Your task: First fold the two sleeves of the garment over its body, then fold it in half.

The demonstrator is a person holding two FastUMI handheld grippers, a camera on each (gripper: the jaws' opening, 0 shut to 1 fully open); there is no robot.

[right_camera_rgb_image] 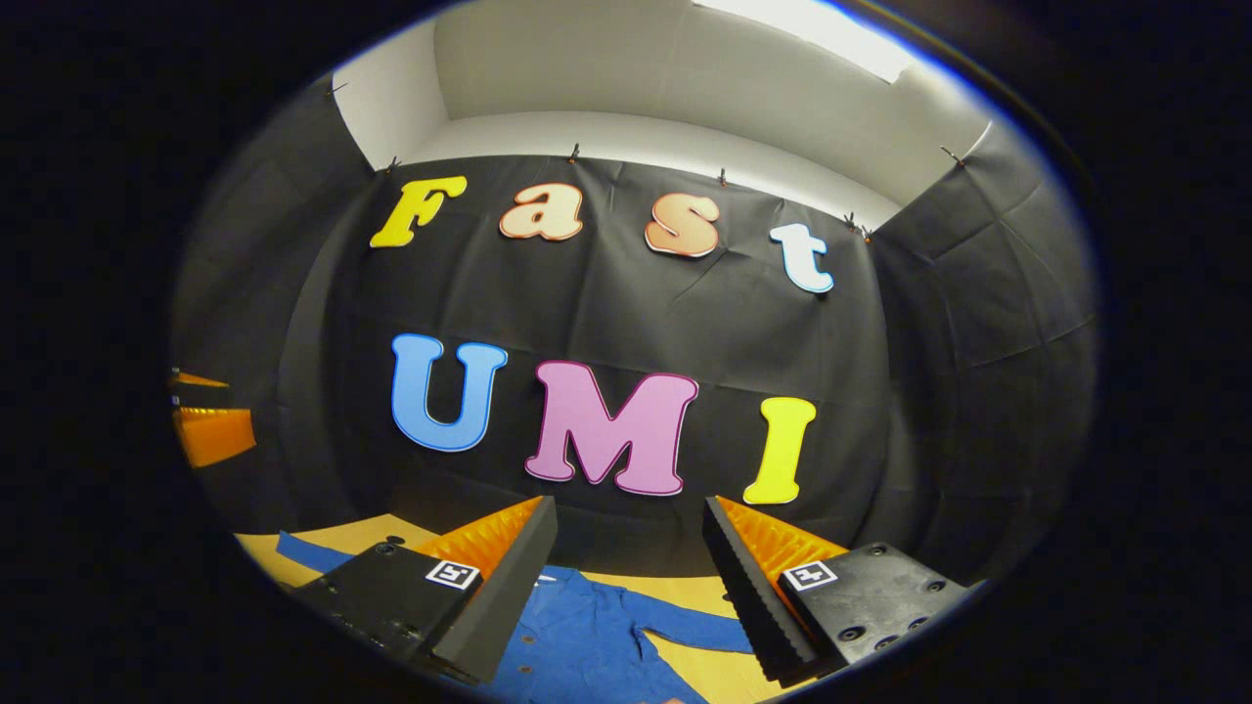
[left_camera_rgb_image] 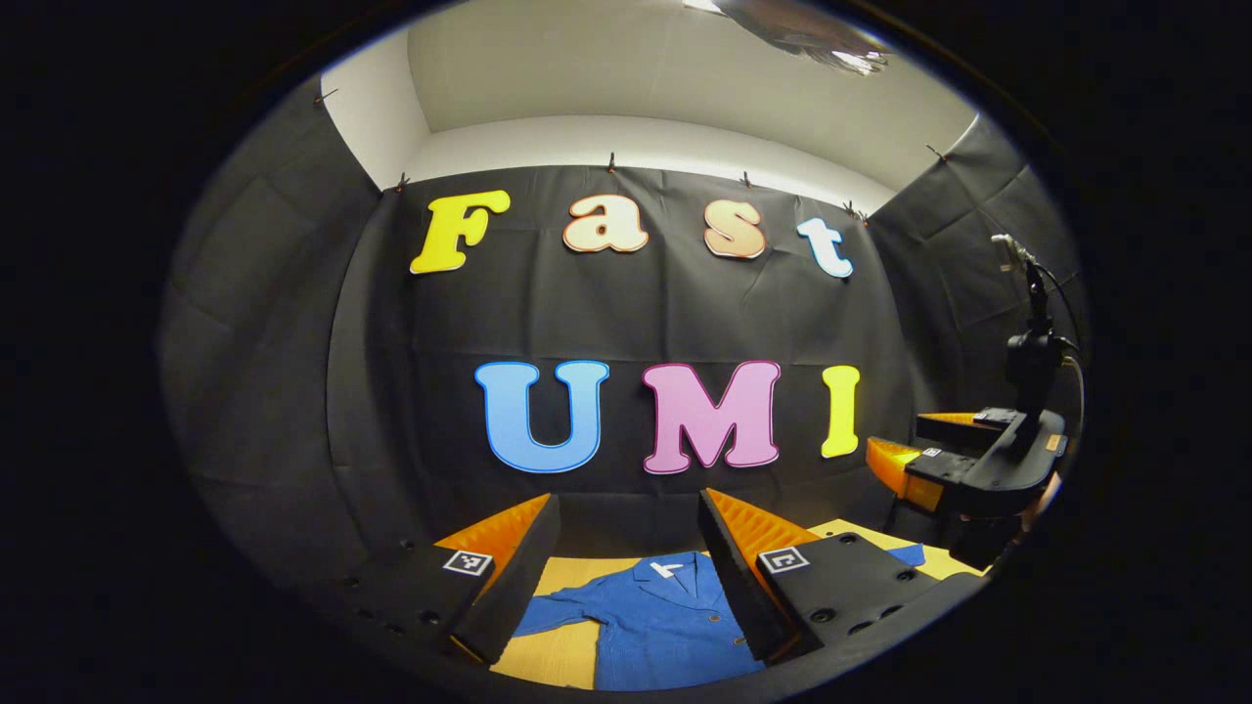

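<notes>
Blue shirt (left_camera_rgb_image: 655, 616) spread flat on yellow worktop (left_camera_rgb_image: 558, 665), sleeves out to both sides, unfolded; left claw (left_camera_rgb_image: 626, 557) raised above it, spread wide, nothing held; right claw (right_camera_rgb_image: 626, 562) likewise above shirt, wide, nothing held.

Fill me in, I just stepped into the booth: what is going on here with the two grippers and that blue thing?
A person holds a two-finger gripper in each hand above a blue garment spread flat on a wooden table. The left gripper and the right gripper are both open, raised and holding nothing. The garment's sleeves lie spread out to the sides, so no fold looks made yet.
</notes>
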